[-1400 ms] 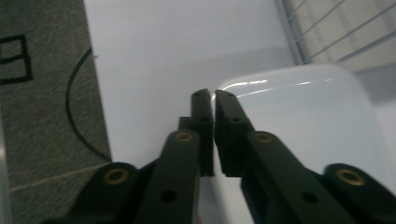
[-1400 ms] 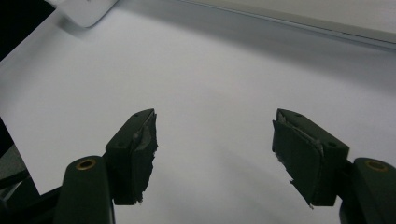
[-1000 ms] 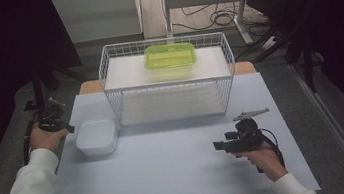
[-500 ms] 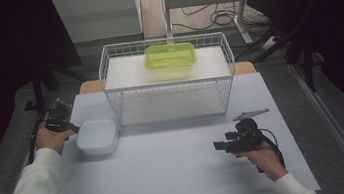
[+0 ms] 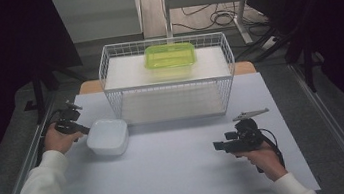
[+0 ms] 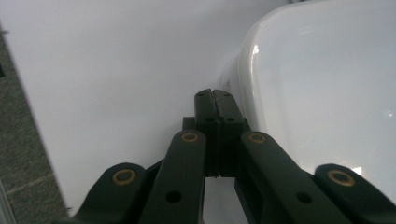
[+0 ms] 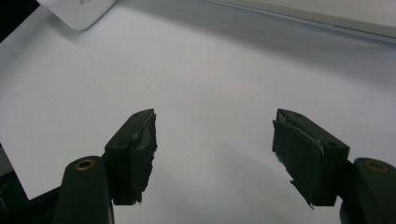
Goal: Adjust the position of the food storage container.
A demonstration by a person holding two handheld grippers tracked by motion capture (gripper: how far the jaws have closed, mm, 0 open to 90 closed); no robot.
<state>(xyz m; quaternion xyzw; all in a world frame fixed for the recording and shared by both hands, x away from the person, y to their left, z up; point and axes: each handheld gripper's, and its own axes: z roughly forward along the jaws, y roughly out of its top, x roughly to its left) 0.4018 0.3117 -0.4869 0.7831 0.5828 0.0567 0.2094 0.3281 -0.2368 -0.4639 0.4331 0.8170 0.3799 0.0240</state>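
With jaws together, left gripper (image 6: pixel 214 95) beside white container (image 5: pixel 108 136).

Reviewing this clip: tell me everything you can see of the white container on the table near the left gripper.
The white container is a shallow, glossy, plastic-looking rectangular box with rounded corners, apparently lying upside down. It rests flat on the white table, just in front of the wire basket's left corner. The left gripper, jaws closed together, sits at its left edge, very close; actual contact is unclear. Its corner also shows in the right gripper view.

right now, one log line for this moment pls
left gripper: shut, beside white container | right gripper: open, empty, above table | green container: on wire basket
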